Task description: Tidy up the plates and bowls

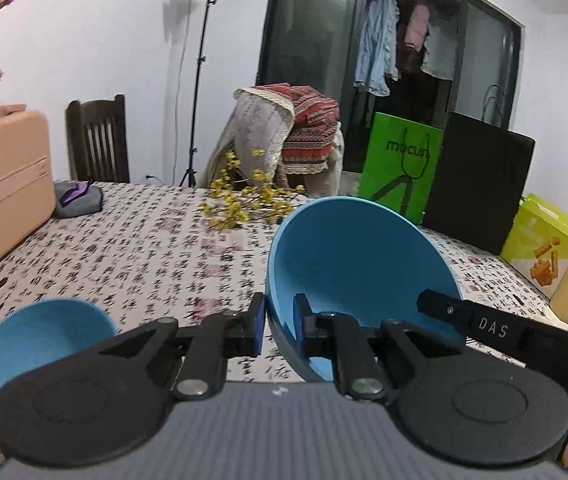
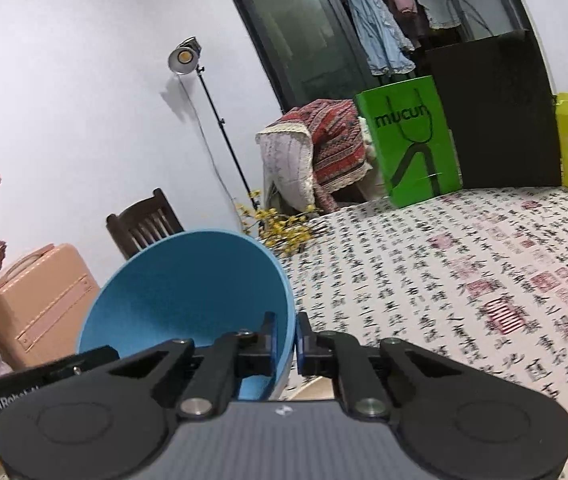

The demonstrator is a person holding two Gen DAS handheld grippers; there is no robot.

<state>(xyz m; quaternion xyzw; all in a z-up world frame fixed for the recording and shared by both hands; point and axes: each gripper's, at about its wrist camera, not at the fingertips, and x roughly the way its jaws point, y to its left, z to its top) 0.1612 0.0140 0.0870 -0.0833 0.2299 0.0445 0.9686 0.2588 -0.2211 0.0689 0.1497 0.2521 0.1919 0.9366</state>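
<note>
Item: large blue bowl (image 1: 360, 268), tilted, lifted off the patterned worktop (image 1: 144, 248). Left tool (image 1: 278, 326) and right tool (image 2: 286, 340) each pinch opposite rim walls, closed tight, probably to carry it steadily. Small blue bowl (image 1: 40, 340) sits near left. Nearby: yellow flowers (image 1: 244, 200), green bag (image 1: 400, 168), pink case (image 1: 4, 188); path ahead open.

I'm seeing a pink suitcase (image 1: 2, 192) sitting at nine o'clock, yellow flowers (image 1: 244, 200) lying at twelve, and a green bag (image 1: 398, 164) standing at one.
</note>
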